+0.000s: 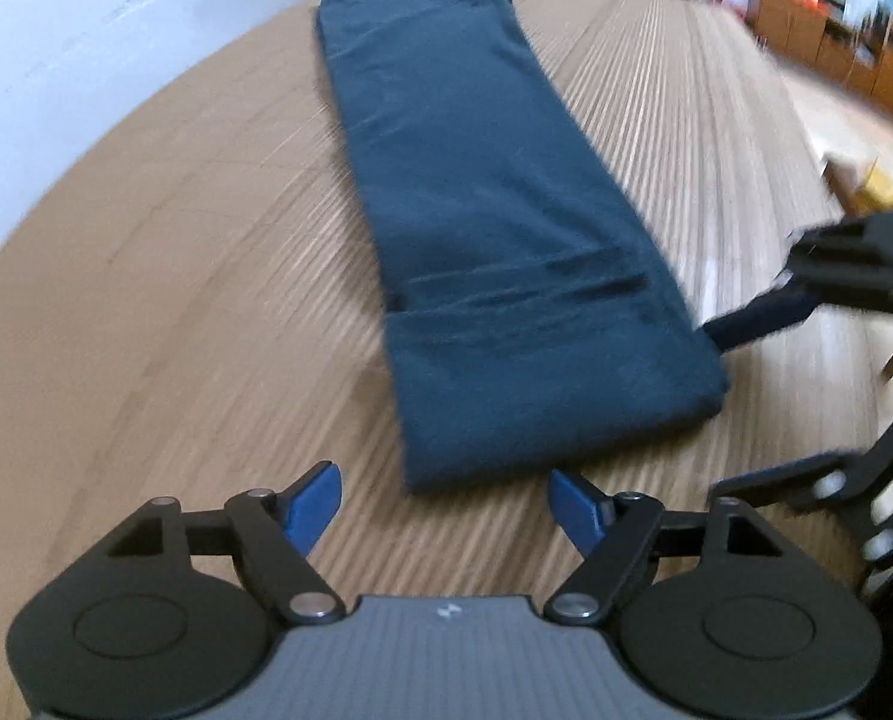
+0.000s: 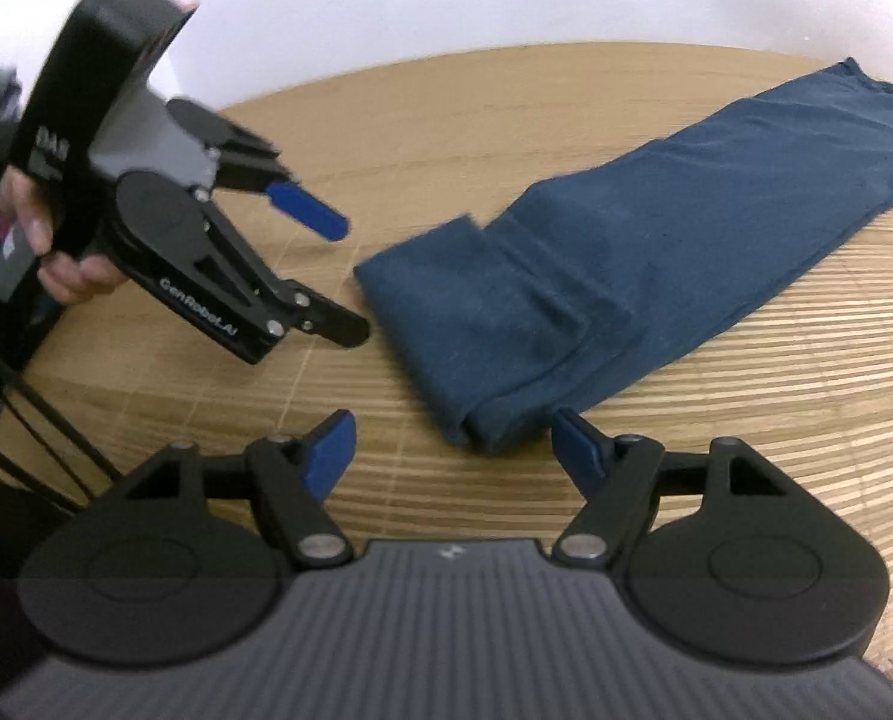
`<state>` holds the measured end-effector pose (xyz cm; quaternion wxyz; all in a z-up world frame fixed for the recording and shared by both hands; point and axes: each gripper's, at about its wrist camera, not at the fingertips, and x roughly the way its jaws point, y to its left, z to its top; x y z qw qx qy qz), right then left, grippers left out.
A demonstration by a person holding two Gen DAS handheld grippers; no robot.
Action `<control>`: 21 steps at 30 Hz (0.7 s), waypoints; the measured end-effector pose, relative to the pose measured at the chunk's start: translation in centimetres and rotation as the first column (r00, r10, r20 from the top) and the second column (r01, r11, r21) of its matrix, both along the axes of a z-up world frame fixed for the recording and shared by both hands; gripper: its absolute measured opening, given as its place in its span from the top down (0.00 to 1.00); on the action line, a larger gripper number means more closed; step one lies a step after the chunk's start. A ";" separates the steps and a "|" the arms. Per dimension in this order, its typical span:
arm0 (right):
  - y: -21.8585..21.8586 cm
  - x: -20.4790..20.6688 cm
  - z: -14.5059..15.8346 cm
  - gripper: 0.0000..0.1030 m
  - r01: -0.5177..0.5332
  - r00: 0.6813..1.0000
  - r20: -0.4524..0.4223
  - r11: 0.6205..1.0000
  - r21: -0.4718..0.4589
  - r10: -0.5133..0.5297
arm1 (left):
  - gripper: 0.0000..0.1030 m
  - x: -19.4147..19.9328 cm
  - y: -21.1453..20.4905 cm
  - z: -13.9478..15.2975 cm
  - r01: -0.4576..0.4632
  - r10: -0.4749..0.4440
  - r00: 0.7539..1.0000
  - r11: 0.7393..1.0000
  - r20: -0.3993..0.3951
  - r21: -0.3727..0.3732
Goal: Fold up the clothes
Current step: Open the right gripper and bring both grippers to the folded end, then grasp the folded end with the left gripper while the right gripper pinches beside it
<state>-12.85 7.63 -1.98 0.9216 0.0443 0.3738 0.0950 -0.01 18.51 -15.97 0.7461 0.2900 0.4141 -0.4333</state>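
A dark blue garment (image 1: 494, 240), already folded lengthwise into a long narrow strip, is lying across the middle of the wooden table (image 1: 146, 312), its far end reaching toward the table's far edge by the white wall and its near end sitting close to the person's side. The near end is showing doubled layers and a small flap in the right wrist view.

The left gripper (image 1: 440, 510) is hovering just short of the strip's near left corner, its jaws standing wide apart with nothing between them. The right gripper (image 2: 452, 456) is hanging just beside the near right corner, also wide open and gripping nothing; one blue fingertip (image 1: 758, 318) is lying close to the cloth's side edge. A hand (image 2: 56, 252) is wrapping the left tool's handle.

By the look of it, the lengthwise folds are finished and the crosswise fold is in hand. The next move is likely calling for each gripper to close on one near corner, catching every layer, then carrying that end evenly over toward the far end without skewing the strip
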 end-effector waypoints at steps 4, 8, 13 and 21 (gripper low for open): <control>0.2 0.0 -0.2 0.64 0.034 0.999 0.037 0.995 -0.098 -0.030 | 0.58 0.3 -0.6 0.0 0.019 -0.022 0.998 0.998 -0.057 -0.052; -1.4 0.0 0.2 0.78 0.071 0.997 0.018 0.998 -0.001 -0.071 | 0.70 0.3 -0.1 0.7 0.020 -0.027 0.995 0.997 -0.092 -0.078; -3.2 0.4 1.5 0.79 0.120 0.992 0.021 0.984 0.133 -0.124 | 0.70 0.9 0.3 2.6 -0.011 -0.010 0.990 0.989 -0.140 -0.148; -6.5 1.1 2.2 0.79 0.205 0.975 0.009 0.917 0.342 -0.221 | 0.70 3.6 -0.6 4.6 -0.042 0.000 0.983 0.974 -0.186 -0.222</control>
